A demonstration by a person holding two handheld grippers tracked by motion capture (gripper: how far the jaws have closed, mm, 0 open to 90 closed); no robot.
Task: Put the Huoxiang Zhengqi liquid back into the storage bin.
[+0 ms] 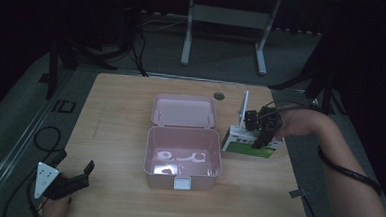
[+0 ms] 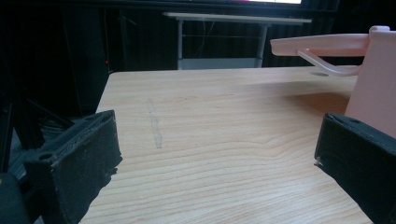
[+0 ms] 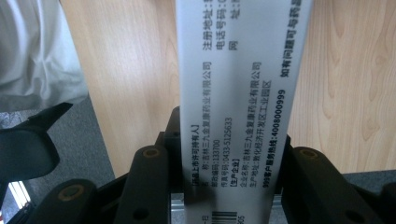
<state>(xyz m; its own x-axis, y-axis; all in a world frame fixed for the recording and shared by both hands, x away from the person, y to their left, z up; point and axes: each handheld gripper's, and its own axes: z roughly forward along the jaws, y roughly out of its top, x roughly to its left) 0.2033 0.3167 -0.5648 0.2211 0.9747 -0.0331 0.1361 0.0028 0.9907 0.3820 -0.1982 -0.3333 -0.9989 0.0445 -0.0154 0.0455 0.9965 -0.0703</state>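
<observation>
A white and green medicine carton [image 1: 248, 145] hangs just above the wooden table [image 1: 120, 114], right of an open pink plastic box [image 1: 148, 158]. My right gripper [image 1: 261, 132] is shut on it from above. In the right gripper view the carton's printed white side [image 3: 243, 70] runs up between the jaws of the right gripper [image 3: 224, 161], which press on both sides. A white flap [image 1: 244, 107] stands up from the carton. My left gripper [image 1: 75, 161] rests at the table's near left corner, open and holding nothing. In its own view the left gripper [image 2: 215, 154] frames bare wood, with the pink box [image 2: 373, 88] at the right.
The pink box's lid [image 1: 183, 110] lies folded back flat, and small pale items [image 1: 178, 160] lie on its floor. A round cable hole [image 1: 218, 96] sits near the table's far edge. A white desk frame [image 1: 225, 20] and dark stands are beyond the table.
</observation>
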